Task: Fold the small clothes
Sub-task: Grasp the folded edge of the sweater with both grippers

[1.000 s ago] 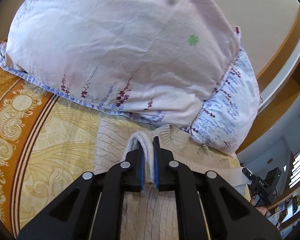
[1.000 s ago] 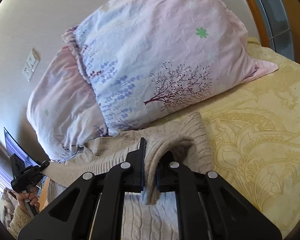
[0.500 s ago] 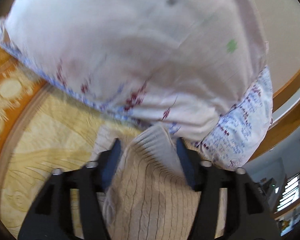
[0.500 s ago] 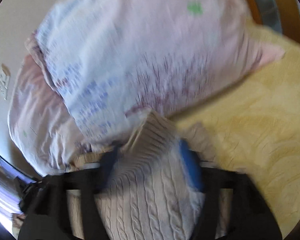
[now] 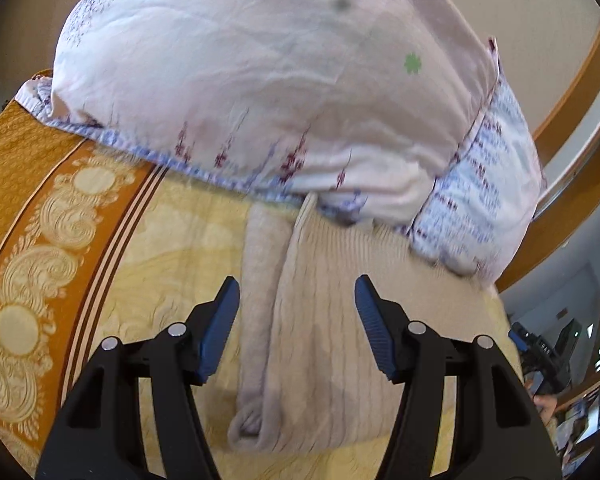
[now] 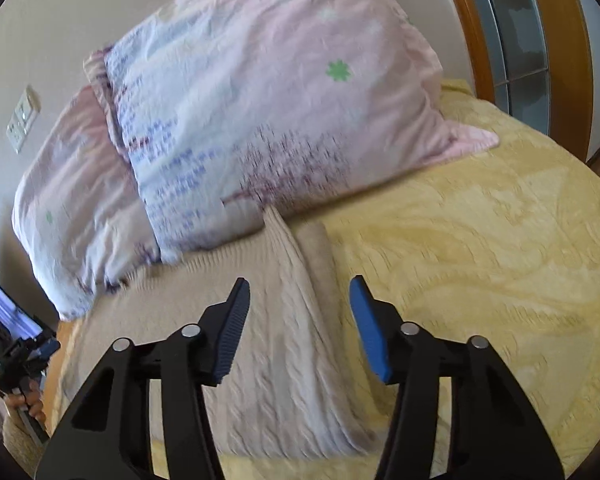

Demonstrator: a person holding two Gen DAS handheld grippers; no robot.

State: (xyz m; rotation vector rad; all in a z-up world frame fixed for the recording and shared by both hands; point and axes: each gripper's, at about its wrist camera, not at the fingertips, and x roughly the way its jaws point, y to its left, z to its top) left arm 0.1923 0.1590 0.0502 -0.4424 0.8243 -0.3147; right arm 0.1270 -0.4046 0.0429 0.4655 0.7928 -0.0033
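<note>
A beige cable-knit sweater (image 5: 324, 340) lies folded on the yellow bedspread (image 5: 172, 248), its far edge against the pillows. My left gripper (image 5: 298, 292) hovers over the sweater's left side, open, its blue pads clear of the knit. In the right wrist view the sweater (image 6: 284, 340) shows its right folded edge, and my right gripper (image 6: 300, 292) stands over it with its jaws apart and closing. The knit lies below and between them, and the pads do not press on it. Each wrist view shows the other gripper small at the edge (image 5: 540, 356) (image 6: 24, 356).
Two floral pillows (image 6: 280, 100) (image 6: 72, 208) lean on the wall right behind the sweater. The bedspread has an orange patterned border (image 5: 40, 240) at the left. A wooden-framed glass panel (image 6: 500, 40) stands at the bed's right. A wall socket (image 6: 22, 120) sits on the left wall.
Both grippers were shut on sweater folds a second ago. They let go, pushed toward the pillows, then drew back. The sweater now lies flat and folded beneath them.
</note>
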